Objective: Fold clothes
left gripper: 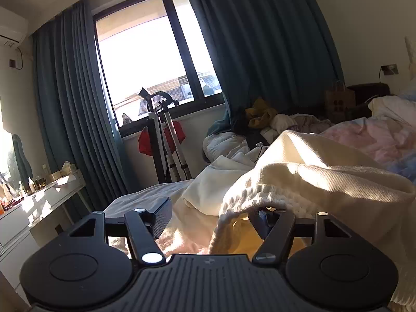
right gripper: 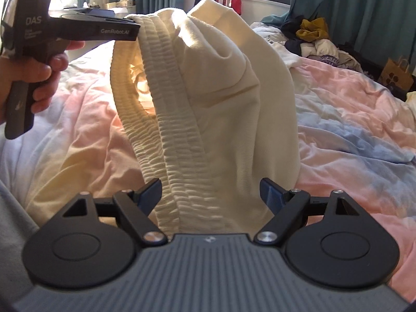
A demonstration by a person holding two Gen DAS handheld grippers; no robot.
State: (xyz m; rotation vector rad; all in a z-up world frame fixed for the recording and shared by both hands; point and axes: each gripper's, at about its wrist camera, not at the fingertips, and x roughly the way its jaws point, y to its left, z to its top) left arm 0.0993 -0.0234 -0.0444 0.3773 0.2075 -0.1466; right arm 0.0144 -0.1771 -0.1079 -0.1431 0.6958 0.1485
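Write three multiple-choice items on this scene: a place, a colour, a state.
1. Where does the mustard cloth lie?
A. in the clothes pile by the curtains
B. on the dresser
C. on the floor

2. What colour are the curtains?
A. red
B. teal
C. white

3. How does the right gripper stand around the cream garment?
A. shut on it
B. open, garment between its fingers
C. far from it

Answers:
1 A: it tops the heap beside the curtains.
2 B: they look teal in both views.
3 B: both fingers stand clear of the cloth.

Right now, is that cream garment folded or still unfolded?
Unfolded: the cream garment hangs bunched from the left gripper, its ribbed waistband gaping open above the bed.
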